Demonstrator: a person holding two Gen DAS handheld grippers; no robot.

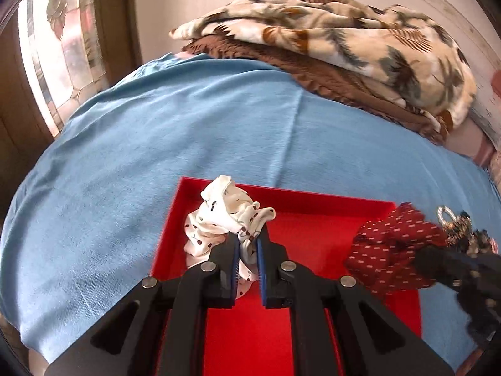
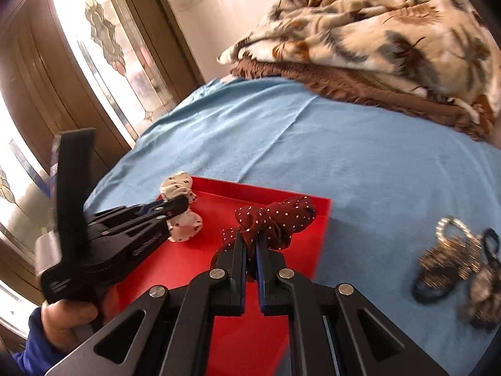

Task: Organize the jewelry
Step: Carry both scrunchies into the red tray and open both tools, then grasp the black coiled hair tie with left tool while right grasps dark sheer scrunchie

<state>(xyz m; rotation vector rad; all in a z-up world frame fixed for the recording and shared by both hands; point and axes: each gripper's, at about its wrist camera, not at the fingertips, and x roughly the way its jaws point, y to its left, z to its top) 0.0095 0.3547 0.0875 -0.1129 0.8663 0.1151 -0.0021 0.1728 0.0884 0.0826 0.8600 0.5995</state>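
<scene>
Red, shallow rectangular tray (image 1: 313,244) lies on the blue bedsheet (image 1: 156,144), beaded jewelry (image 2: 454,260) just beside it. Left hand-held gripper (image 1: 247,241) clenches a white dotted fabric scrunchie (image 1: 219,219) over the tray; right hand-held gripper (image 2: 250,244) clenches a maroon dotted scrunchie (image 2: 275,216)

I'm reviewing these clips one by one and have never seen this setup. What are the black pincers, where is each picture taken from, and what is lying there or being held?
There is no robot. A person holds a hand-operated gripper in each hand, and each has a camera looking along its fingers.

In the left wrist view, the left gripper is shut on a white printed scrunchie over a red tray.

In the right wrist view, the right gripper is shut on a dark red dotted scrunchie over the same tray. The person's hand shows at lower left.

The tray sits on a blue sheet. A small heap of jewelry lies beside it, and folded blankets lie behind.
</scene>
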